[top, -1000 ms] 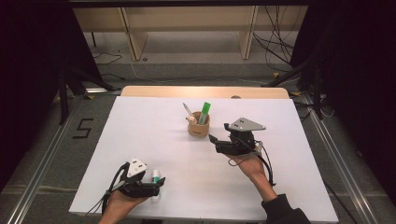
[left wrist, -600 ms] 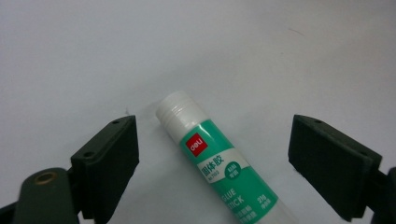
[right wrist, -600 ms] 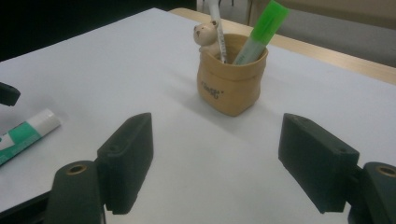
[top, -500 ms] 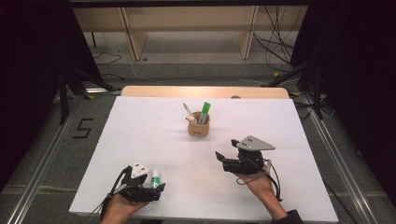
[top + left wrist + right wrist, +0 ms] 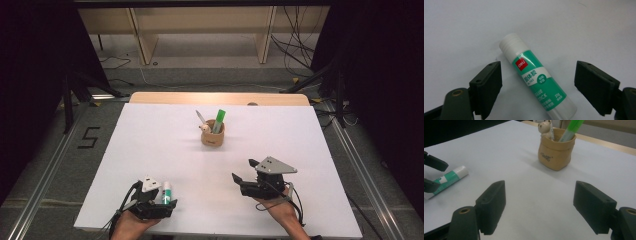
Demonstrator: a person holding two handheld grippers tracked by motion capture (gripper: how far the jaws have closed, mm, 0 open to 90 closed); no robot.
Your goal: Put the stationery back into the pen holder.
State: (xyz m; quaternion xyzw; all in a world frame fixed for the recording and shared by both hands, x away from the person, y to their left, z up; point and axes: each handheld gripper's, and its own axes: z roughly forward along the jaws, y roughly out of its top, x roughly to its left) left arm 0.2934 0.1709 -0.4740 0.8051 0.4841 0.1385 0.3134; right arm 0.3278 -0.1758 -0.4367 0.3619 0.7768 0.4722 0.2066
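A white and green glue stick lies flat on the white table, near the front left. My left gripper is lowered over it with a jaw on each side. The jaws have just been closing, but a gap remains on both sides and the pads do not touch it. From above, the left gripper sits at the stick's near end. My right gripper is open and empty above bare table. It hovers at the front right and points towards the tan pen cup.
The tan cup stands mid-table and holds a green marker and a pen with a small bear top. A wooden strip borders the table's far edge. Dark floor and cables surround the table.
My right gripper has drawn back from near the cup towards the front edge and sunk a little. The left gripper has stayed over the glue stick.
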